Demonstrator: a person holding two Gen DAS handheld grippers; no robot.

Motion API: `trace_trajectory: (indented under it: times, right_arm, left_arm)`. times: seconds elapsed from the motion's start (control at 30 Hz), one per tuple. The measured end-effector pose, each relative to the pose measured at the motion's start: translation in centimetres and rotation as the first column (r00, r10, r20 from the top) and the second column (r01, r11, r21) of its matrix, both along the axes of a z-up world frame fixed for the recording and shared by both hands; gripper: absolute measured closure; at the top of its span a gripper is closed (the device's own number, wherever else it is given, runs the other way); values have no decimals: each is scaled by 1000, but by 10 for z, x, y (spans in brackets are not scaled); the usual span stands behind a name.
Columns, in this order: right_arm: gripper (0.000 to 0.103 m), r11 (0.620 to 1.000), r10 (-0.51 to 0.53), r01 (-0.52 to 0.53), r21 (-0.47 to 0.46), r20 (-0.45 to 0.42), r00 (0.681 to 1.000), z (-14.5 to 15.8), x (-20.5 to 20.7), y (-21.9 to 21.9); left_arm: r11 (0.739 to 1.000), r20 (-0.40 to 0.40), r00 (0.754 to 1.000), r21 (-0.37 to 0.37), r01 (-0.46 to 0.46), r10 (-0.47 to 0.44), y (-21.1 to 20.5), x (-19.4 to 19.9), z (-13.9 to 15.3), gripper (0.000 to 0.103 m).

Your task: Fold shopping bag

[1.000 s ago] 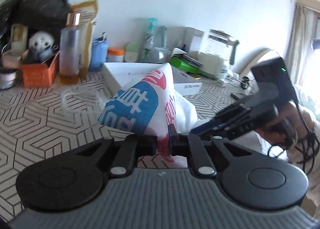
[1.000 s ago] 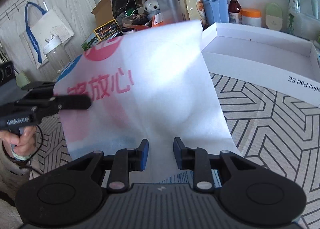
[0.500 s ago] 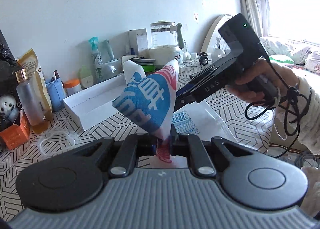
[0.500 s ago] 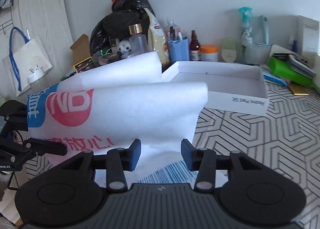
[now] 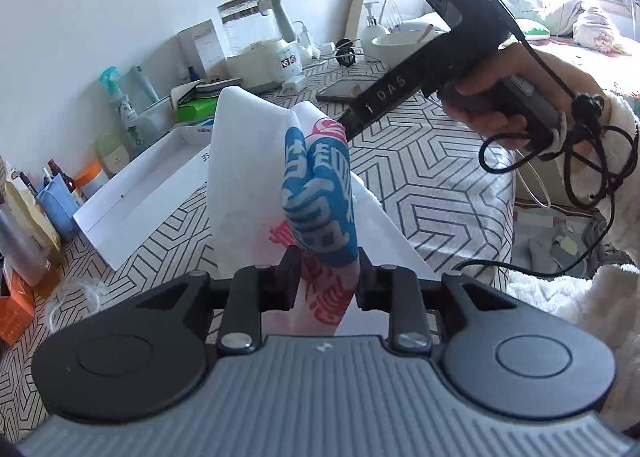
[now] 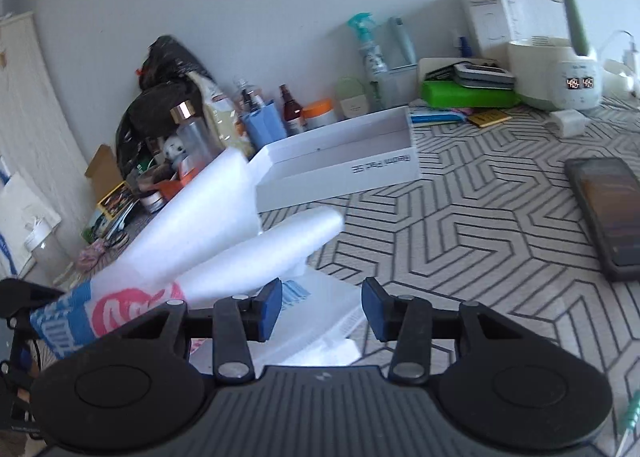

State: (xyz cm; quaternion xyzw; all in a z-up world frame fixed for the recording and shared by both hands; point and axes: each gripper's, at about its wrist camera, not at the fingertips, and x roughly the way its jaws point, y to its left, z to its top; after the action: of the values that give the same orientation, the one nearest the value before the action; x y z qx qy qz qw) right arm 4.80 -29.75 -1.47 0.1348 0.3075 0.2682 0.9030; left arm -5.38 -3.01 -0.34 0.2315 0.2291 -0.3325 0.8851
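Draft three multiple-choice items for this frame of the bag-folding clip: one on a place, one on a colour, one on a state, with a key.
1. Where does the open white box stand?
A. On the patterned table, beyond the shopping bag
B. On the floor
C. On top of the kettle

2. What colours is the print on the shopping bag?
A. Green and yellow
B. Blue and red
C. Black only

3. How does the right gripper stand?
A. Clamped on the bag
B. Clamped on the phone
C. Jaws apart, gripping nothing

Key: 1 A, the box sits on the tabletop behind the bag in both wrist views. 2 B, blue and red characters show on the white fabric. 3 C, a clear gap lies between its blue pads, with the bag off to their left.
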Motion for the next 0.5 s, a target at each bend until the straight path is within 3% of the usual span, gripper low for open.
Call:
trace_trajectory:
  times: [0.1, 0.17, 0.27, 0.33, 0.5]
  right_arm:
    - [57, 992, -95, 93, 88, 8, 995, 2, -11, -23]
    - [56, 987, -127, 118, 112, 75, 989, 13, -26, -26]
    - [49, 998, -57, 51, 33, 206, 977, 34, -45, -3]
    - [48, 998, 40, -29, -51, 240, 970, 39, -53, 21]
    - [58, 981, 117, -91, -169, 150, 982, 16, -49, 49]
  left_arm:
    - [1000, -31, 1000, 11, 6, -6, -6, 4, -4, 64]
    - [1000, -64, 998, 18, 18, -17, -10, 8, -8, 61]
    - [998, -69, 997, 50, 29, -25, -16, 5, -16, 57]
    - [998, -63, 998, 61, 23, -19, -19, 5, -18, 55]
    - [999, -111, 994, 33, 17, -13, -9, 7, -10, 48]
